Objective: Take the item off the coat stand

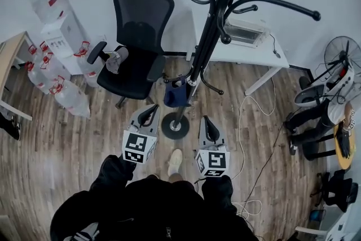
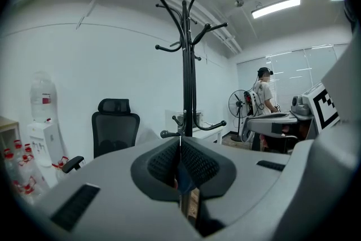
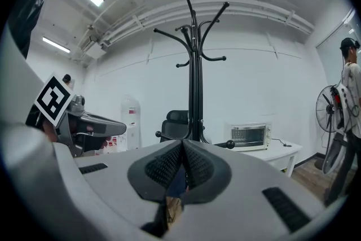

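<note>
**Head view.**
- Coat stand (image 1: 206, 36): black pole, curved hooks at the top, round base on the wood floor.
- Dark blue item (image 1: 176, 94): hangs on a low hook, tight against the pole and just above the base. Whether it is a bag or a cap I cannot tell.
- Left gripper (image 1: 150, 112): on the near side of the stand, just left of the base. Its fingers are pressed together with nothing in them, and it is apart from the item.
- Right gripper (image 1: 207, 122): on the near side, just right of the base. It is likewise closed and empty.
- Office chair (image 1: 135, 36): beyond the stand, to its left.
- White table (image 1: 265, 56): beyond the stand, to its right.

**Left gripper view.**
- The jaws meet in a closed seam with nothing between them.
- The stand rises straight ahead beyond them.
- The upper hooks are all bare.
- A sliver of blue shows low behind the seam, probably the item.

**Right gripper view.**
- The jaws are shut tip to tip and hold nothing.
- The stand is dead ahead.
- A toaster oven (image 3: 248, 135) sits on the table just right of the pole.
- The same hint of blue shows below the seam.

**Status.**
- My reading is that nothing of the task is done.
- The item is on its hook and untouched.
- What is left: open a gripper, reach the low hook, grip the item and lift it clear.
</note>
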{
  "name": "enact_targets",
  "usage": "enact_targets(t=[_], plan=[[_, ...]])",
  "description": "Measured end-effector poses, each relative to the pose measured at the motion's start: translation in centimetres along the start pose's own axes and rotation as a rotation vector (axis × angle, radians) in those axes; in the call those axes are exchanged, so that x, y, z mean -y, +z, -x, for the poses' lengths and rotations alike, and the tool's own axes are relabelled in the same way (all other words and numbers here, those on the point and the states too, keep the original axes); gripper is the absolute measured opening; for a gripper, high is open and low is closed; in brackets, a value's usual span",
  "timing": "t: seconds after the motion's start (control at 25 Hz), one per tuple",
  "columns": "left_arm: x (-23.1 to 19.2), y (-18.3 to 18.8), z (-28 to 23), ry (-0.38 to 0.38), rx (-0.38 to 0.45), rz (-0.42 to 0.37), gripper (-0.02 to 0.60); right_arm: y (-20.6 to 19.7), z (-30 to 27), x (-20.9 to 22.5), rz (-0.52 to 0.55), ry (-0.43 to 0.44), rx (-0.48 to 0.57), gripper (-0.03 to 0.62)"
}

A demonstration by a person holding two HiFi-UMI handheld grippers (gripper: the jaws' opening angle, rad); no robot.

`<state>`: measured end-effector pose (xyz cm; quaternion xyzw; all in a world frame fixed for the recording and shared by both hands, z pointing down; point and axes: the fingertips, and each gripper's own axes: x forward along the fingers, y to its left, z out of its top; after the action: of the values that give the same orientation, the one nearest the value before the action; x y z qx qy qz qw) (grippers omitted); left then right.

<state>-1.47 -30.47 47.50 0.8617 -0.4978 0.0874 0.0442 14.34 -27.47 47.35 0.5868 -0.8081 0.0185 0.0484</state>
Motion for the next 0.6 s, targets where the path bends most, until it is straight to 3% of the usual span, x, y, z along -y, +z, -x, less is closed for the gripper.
enact_targets(t=[0.6], plan=[[-1.8,-4.7,-7.0,0.015,-0.104,0.032,0.026,-4.1,-6.2,2.4,-0.031,0.048,-0.089,0.017]])
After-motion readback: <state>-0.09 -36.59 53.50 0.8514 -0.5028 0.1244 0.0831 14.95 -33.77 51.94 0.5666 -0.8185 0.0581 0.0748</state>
